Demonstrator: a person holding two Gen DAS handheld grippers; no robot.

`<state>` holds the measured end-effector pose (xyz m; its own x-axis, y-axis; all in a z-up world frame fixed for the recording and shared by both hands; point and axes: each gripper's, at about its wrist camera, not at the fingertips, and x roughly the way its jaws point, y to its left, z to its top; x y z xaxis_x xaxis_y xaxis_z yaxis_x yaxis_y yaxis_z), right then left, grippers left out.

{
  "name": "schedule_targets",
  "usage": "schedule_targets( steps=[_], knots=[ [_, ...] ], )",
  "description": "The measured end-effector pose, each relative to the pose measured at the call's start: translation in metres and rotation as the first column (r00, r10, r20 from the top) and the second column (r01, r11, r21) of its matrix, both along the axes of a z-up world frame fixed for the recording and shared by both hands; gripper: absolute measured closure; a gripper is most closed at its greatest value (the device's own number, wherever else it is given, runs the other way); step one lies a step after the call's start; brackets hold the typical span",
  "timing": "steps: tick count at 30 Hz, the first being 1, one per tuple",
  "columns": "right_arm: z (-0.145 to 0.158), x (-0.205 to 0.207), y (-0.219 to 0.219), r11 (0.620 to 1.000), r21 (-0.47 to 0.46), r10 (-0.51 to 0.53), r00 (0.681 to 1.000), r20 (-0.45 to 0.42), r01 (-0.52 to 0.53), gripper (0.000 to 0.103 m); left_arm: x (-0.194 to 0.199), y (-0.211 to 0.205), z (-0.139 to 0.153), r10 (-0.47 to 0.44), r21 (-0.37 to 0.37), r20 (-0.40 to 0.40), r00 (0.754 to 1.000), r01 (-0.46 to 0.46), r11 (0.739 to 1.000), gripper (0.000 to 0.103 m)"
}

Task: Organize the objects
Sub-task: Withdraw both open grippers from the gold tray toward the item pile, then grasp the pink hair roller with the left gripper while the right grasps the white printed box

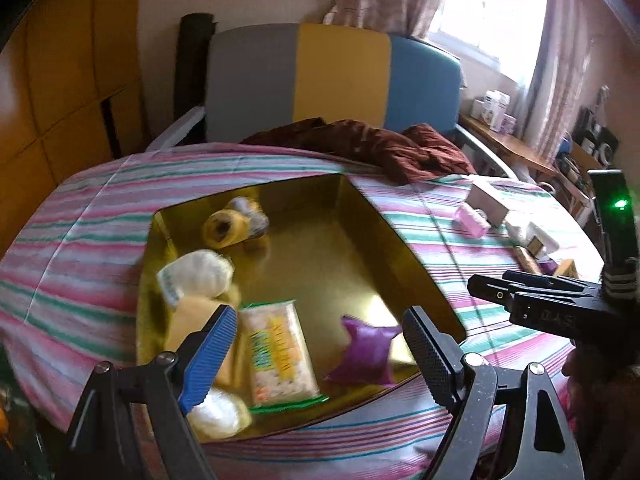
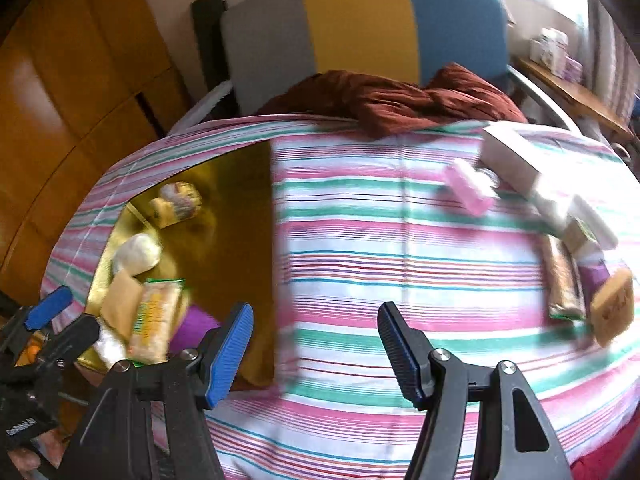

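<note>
A shiny gold box (image 1: 320,248) sits sunk into the striped cloth (image 1: 88,240). Inside lie a yellow roll (image 1: 220,228), a white pouch (image 1: 196,276), a green-edged snack packet (image 1: 280,356) and a purple pouch (image 1: 364,352). My left gripper (image 1: 320,356) hovers open over the packet and grips nothing. My right gripper (image 2: 316,352) is open and empty above the cloth, just right of the box (image 2: 232,200). On the cloth's right side lie a pink packet (image 2: 468,192), a white carton (image 2: 512,160), a brown bar (image 2: 564,284) and a tan biscuit pack (image 2: 612,308).
A crumpled maroon cloth (image 2: 400,104) lies at the far edge before a grey, yellow and blue headboard (image 2: 352,24). Wooden cupboards (image 2: 80,80) stand to the left. A wooden shelf with small boxes (image 1: 496,112) runs along the right, under the window.
</note>
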<state>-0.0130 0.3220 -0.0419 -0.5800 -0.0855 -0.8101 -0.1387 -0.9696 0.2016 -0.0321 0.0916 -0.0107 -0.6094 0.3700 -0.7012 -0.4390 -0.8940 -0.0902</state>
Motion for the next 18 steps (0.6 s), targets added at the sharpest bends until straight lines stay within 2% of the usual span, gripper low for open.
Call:
schedule_targets(
  steps=[5,12,16,18],
  knots=[
    [0.000,0.009,0.046,0.996,-0.003,-0.087,0.996,0.023,0.087,0.037,-0.001,0.034,0.010,-0.082,-0.009,-0.022,0.996,0.082,0.997,0.016],
    [0.008,0.022,0.118,0.974,0.003,-0.226,0.974,0.037,0.226,0.037,-0.009,0.093,0.018,-0.199,-0.033,-0.031,0.980,0.197,0.980,0.015],
    [0.017,0.022,0.149,0.964,0.009,-0.266,0.964,0.031,0.265,0.037,-0.015,0.133,0.020,-0.287,-0.072,-0.030,0.957,0.285,0.956,0.014],
    [0.019,0.019,0.162,0.962,0.009,-0.274,0.961,0.027,0.274,0.037,-0.023,0.157,0.020,-0.342,-0.079,-0.003,0.940,0.341,0.937,0.014]
  ],
)
